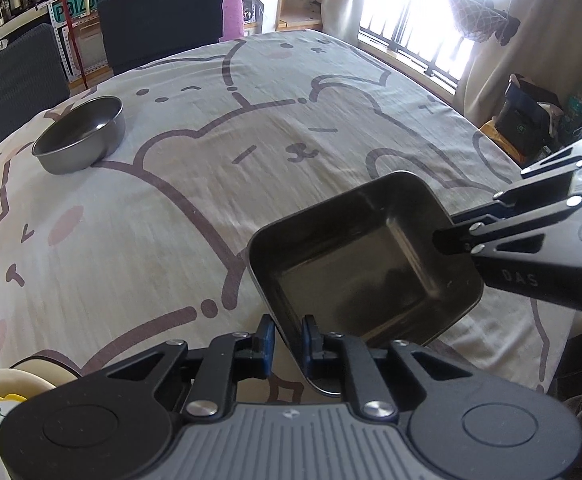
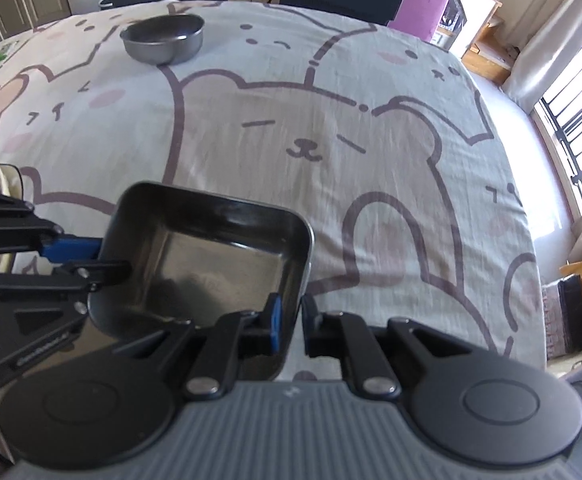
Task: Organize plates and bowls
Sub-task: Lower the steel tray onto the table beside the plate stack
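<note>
I hold the tray [image 1: 365, 256] by its rim in both grippers, left [image 1: 287, 334] and right [image 2: 291, 320], carrying it; next, the bowl [image 1: 79, 140]

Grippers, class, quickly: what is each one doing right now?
Left gripper: shut on the tray's rim.
Right gripper: shut on the opposite rim of the tray.
</note>
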`<state>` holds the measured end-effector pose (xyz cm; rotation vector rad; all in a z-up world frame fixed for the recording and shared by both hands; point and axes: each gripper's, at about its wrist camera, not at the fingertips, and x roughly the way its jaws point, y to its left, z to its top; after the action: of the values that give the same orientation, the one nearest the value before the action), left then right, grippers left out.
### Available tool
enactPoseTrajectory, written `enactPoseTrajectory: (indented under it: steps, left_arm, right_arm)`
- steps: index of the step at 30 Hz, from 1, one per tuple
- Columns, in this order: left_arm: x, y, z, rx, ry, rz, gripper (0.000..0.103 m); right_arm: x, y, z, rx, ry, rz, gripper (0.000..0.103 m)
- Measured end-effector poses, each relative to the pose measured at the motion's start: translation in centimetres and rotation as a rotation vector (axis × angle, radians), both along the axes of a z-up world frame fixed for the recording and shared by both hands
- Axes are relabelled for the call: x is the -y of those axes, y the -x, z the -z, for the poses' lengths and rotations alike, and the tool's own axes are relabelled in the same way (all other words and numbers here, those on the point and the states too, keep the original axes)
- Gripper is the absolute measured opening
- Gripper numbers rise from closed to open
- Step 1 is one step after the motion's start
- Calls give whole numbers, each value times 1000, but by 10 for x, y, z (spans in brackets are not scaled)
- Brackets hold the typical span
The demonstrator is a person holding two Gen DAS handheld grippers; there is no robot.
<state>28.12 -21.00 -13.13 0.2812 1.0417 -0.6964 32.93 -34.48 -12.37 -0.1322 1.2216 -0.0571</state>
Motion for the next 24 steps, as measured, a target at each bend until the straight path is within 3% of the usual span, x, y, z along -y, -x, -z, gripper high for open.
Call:
enactPoseTrajectory:
  steps: [13, 19, 24]
  left_arm:
    - [-1, -2, 0, -13, 12, 24, 15]
    - [1, -4, 4, -34, 2, 29, 15]
    - [0, -6, 6, -39, 10, 33, 21]
  right_arm:
    - [9, -12, 12, -11, -19, 29, 13]
    - [10, -15, 27, -73, 8, 17, 13]
    - [21, -18, 31, -63, -38, 39, 14]
